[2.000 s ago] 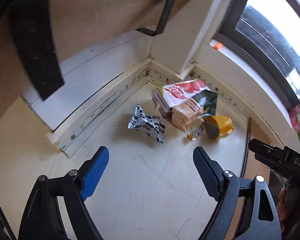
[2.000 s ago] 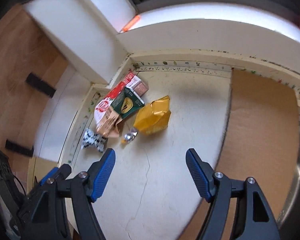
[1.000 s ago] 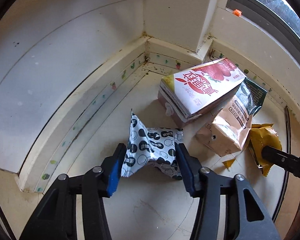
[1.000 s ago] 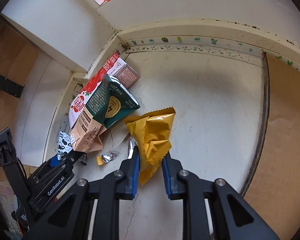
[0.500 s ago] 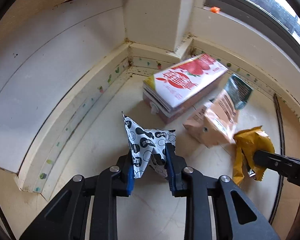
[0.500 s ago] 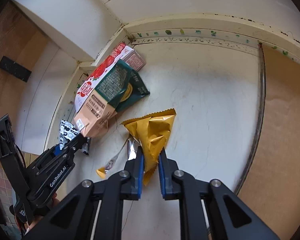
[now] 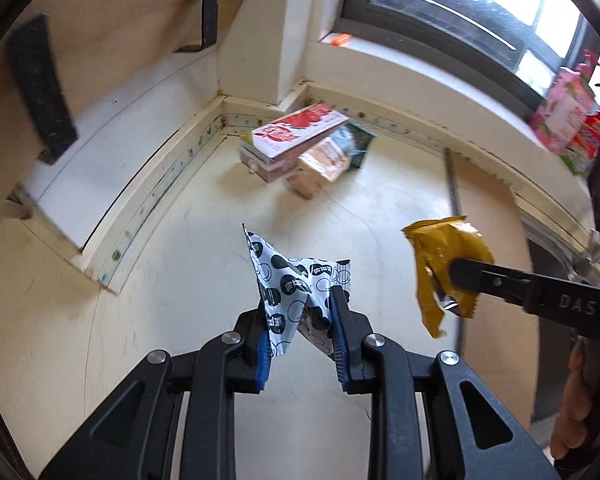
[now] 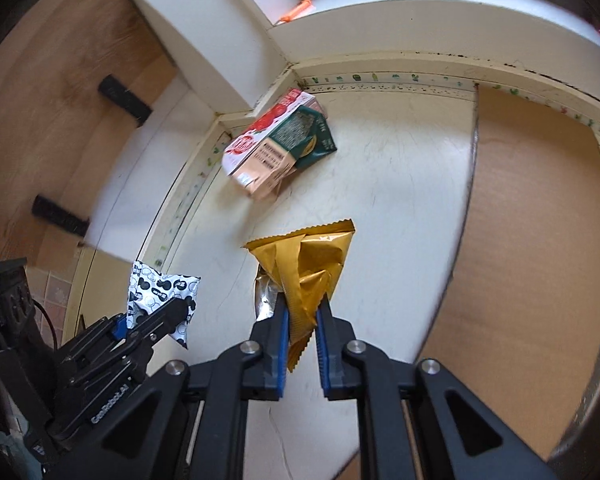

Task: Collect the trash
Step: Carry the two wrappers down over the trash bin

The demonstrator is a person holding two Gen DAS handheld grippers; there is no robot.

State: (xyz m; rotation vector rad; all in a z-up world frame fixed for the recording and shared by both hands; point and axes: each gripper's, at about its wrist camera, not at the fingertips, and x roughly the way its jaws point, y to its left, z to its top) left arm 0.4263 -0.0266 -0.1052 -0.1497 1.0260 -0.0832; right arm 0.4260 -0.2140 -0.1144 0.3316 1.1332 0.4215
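Cream-white, scuffed worktop (image 7: 204, 364) runs into a corner edged by a low raised ledge with small coloured marks; a white pillar (image 7: 268, 40) rises from that corner beside a dark-framed window (image 7: 440, 12). Plywood panels with black brackets line the wall, and a brown sheet (image 8: 528, 280) covers part of the surface. The left claw (image 7: 300, 322) pinches a black-and-white spotted wrapper (image 7: 292, 280), held clear above the worktop. The right claw (image 8: 302, 320) is pressed together on a crumpled yellow wrapper (image 8: 312, 264), also lifted. Near the corner lie a red-and-white carton (image 7: 296, 130), a tan carton (image 7: 320, 168) leaning against it, and a dark green packet (image 8: 316, 140) touching both.
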